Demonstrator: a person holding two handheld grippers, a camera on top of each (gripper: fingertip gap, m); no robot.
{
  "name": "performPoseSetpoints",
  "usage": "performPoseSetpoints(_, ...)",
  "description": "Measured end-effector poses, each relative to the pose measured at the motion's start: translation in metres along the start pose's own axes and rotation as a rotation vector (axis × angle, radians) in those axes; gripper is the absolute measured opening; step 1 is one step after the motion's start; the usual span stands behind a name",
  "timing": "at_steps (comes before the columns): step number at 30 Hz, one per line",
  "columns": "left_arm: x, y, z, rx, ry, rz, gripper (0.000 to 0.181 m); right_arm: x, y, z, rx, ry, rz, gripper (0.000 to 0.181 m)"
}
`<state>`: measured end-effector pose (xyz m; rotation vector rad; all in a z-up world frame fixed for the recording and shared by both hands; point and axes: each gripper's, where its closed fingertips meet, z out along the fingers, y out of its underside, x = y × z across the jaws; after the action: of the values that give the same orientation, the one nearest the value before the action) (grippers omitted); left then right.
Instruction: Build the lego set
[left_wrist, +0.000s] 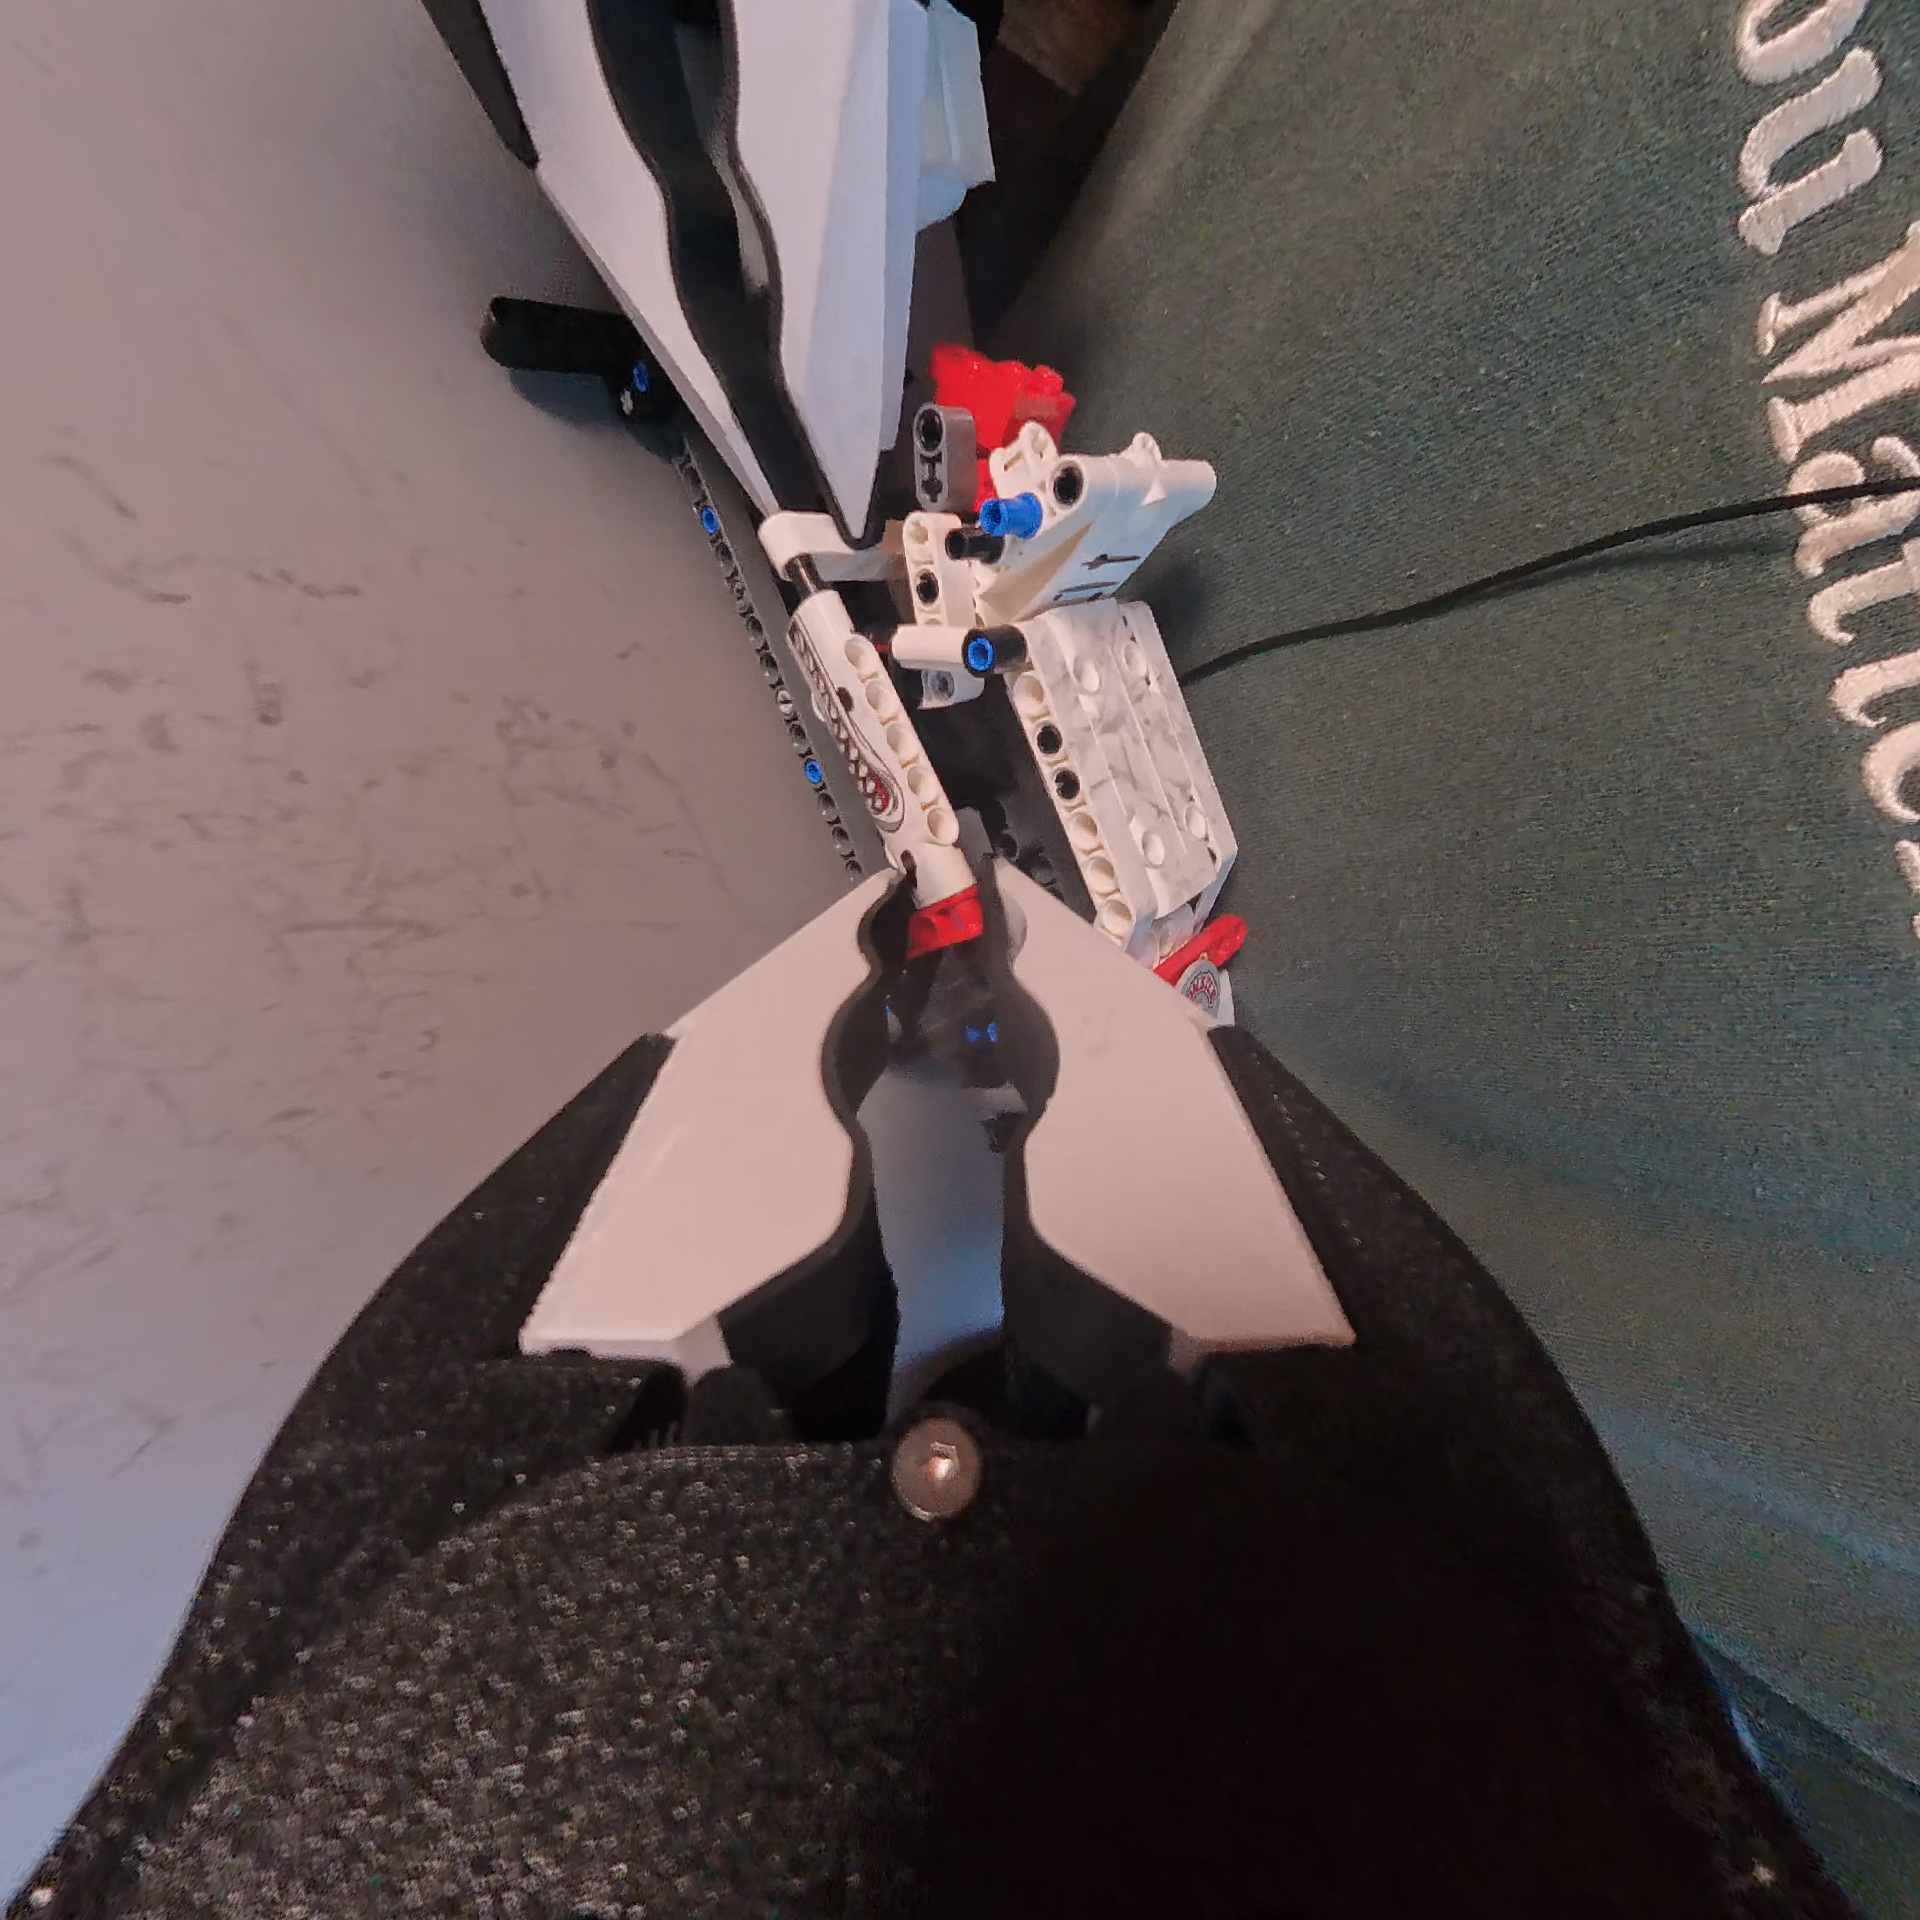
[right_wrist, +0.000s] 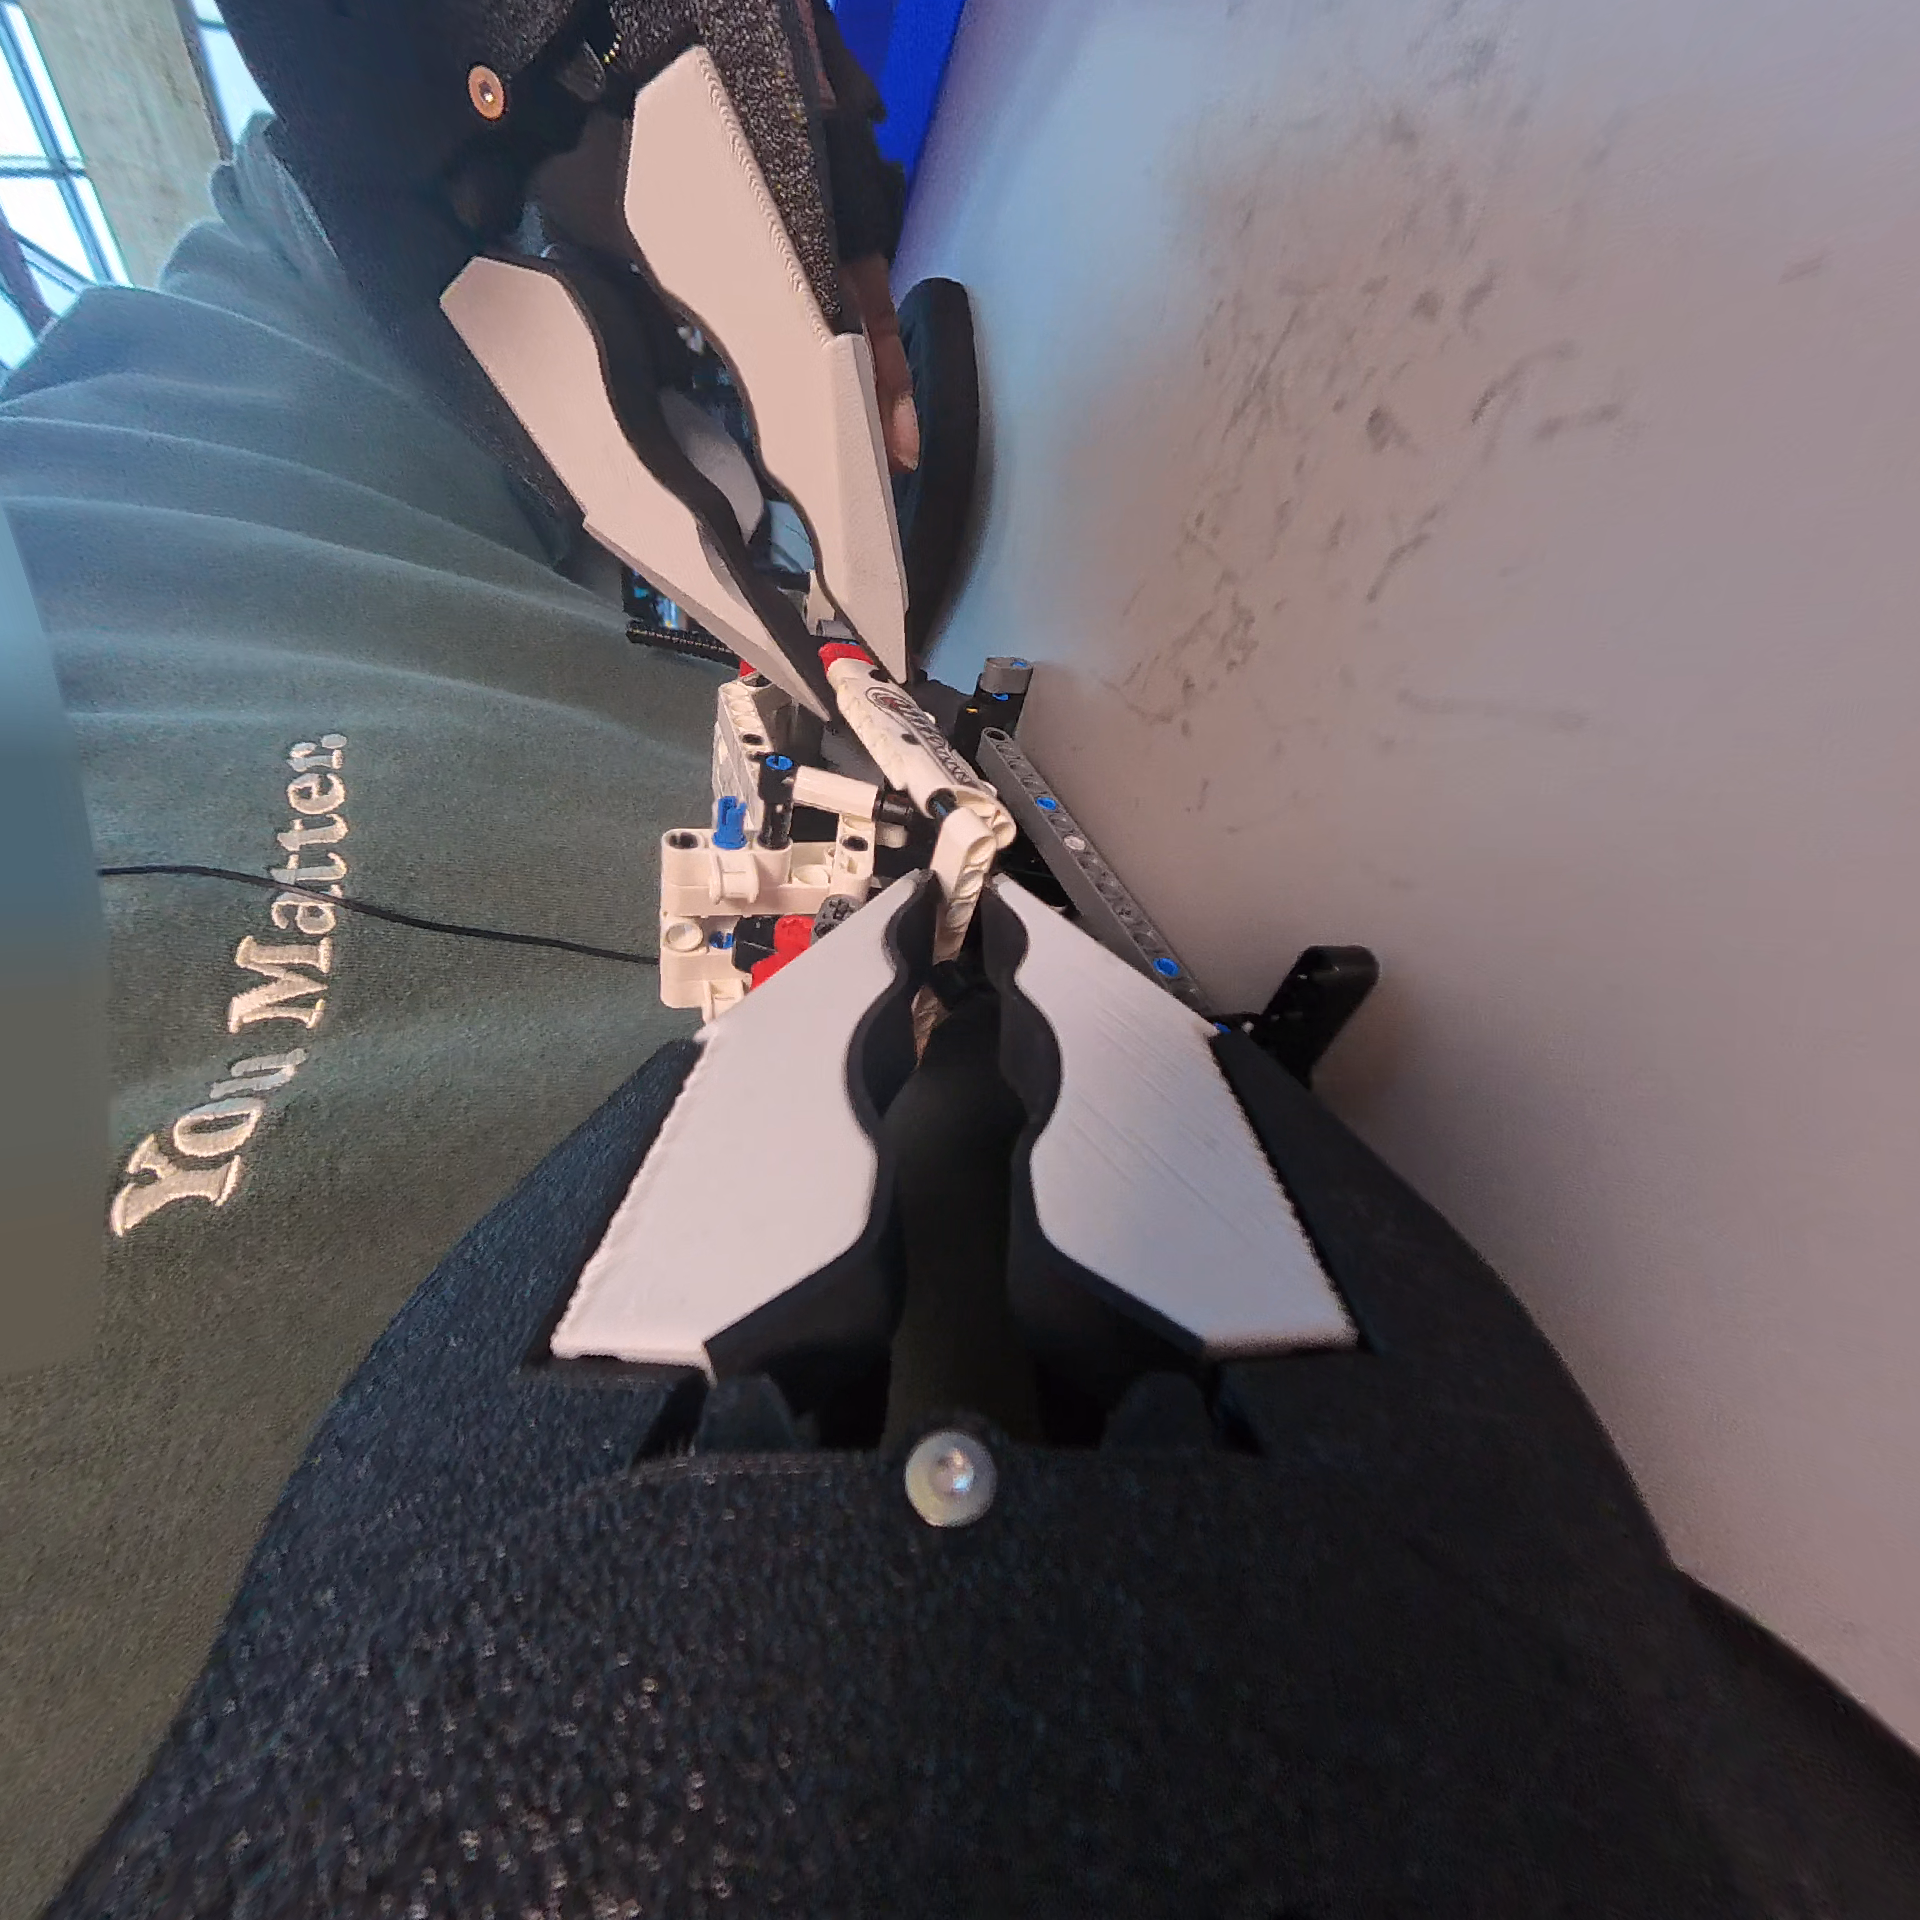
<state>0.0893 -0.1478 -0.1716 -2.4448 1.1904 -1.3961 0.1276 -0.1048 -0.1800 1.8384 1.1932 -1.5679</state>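
Fingers (left_wrist: 1101, 1101) of your left gripper (left_wrist: 940, 914) pinch red end of white toothed beam (left_wrist: 873, 727); right gripper (right_wrist: 956, 904) clamps white bent piece at beam's other end. Lego model (left_wrist: 1091, 665) held between both, just beside pale table (left_wrist: 312, 727), near green sweatshirt (left_wrist: 1455, 831). Judged light, stiff, joints pop apart easily: hold by solid beams. One model, two grippers.

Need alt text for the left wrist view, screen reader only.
The left gripper pinches the red-tipped end of a white beam on a white lego model, while the right gripper grips the beam's far end. The model sits between a pale table and a person's green sweatshirt.
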Motion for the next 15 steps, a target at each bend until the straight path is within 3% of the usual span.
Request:
performPoseSetpoints(8,0.0018,-0.0001,-0.002,0.0,0.031,-0.009,0.013,0.0034,-0.0031,0.0004,-0.01,0.074,-0.03,0.005)
performPoseSetpoints(15,0.0037,0.0056,0.0008,-0.019,0.033,0.001,0.013,0.001,-0.0026,0.0034,0.004,0.006,0.031,0.006)
